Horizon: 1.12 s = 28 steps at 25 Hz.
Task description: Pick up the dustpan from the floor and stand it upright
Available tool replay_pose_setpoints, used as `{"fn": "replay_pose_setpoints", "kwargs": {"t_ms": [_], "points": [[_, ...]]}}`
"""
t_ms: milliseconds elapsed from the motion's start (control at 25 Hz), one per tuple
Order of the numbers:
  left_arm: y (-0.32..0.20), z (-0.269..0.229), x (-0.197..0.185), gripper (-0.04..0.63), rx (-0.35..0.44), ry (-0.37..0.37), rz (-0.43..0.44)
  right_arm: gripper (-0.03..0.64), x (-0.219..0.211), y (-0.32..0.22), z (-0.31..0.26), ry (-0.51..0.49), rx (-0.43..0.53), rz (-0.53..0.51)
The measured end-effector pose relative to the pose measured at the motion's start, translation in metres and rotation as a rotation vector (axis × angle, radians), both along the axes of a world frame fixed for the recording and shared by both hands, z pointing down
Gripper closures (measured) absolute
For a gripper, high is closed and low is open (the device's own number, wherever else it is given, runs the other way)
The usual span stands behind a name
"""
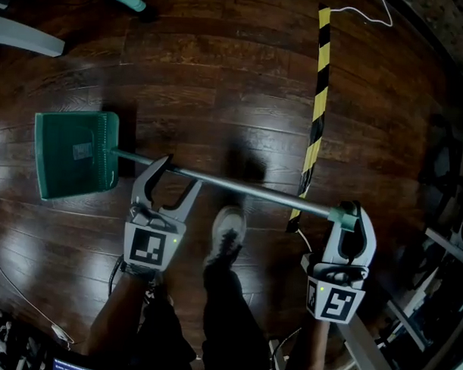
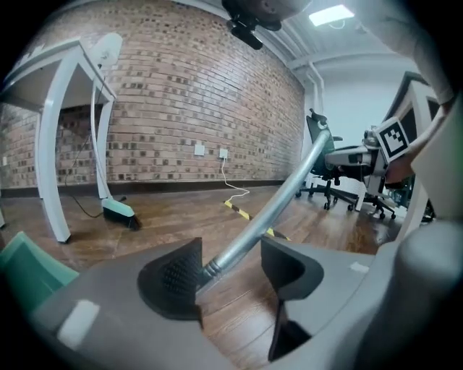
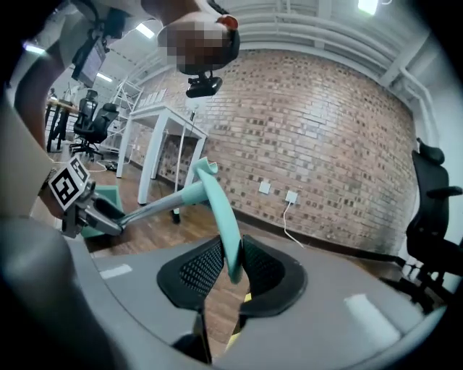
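The green dustpan [image 1: 73, 154] hangs low at the left of the head view, and its grey metal pole [image 1: 246, 187] runs right to a teal end grip [image 1: 342, 217]. My left gripper [image 1: 179, 175] is open around the pole near the pan. In the left gripper view the pole [image 2: 275, 202] lies against the left pad and clear of the right one, so my left gripper [image 2: 231, 271] grips nothing. My right gripper [image 1: 353, 223] is shut on the teal grip. The right gripper view shows the grip [image 3: 221, 209] pinched between the pads of my right gripper [image 3: 233, 267].
Yellow-black tape [image 1: 317, 107] runs along the dark wooden floor under the pole. The person's shoe [image 1: 226, 233] is between the grippers. A broom [image 2: 119, 211] leans by a white table leg [image 2: 54, 144] at the brick wall. Office chairs [image 2: 329, 162] stand to the right.
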<state>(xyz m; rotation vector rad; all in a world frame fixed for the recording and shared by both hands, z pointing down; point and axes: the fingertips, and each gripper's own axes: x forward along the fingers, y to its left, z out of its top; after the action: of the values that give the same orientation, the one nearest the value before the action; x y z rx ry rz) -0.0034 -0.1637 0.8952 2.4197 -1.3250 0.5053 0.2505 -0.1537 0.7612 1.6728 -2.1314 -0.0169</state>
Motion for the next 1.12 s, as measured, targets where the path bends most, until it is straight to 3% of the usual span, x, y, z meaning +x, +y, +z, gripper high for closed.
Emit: {"fn": "replay_pose_setpoints", "kwargs": {"t_ms": [240,520,880,1120], "points": [[-0.012,-0.059,0.016,0.372,0.074,0.011,0.049,0.514,-0.018,-0.014,-0.097,0.022,0.102,-0.053],[-0.024,-0.116,-0.001,0.393,0.143,-0.003,0.037,0.488,-0.076,-0.042,-0.16,-0.028,0.168,-0.205],[-0.007,-0.191,-0.071,0.406,0.176,-0.048,-0.047,0.453,-0.17,-0.045,-0.211,-0.123,0.152,-0.358],[0.0,-0.254,-0.13,0.535,0.172,-0.021,-0.179,0.44,-0.218,-0.043,-0.232,-0.119,0.089,-0.419]]}}
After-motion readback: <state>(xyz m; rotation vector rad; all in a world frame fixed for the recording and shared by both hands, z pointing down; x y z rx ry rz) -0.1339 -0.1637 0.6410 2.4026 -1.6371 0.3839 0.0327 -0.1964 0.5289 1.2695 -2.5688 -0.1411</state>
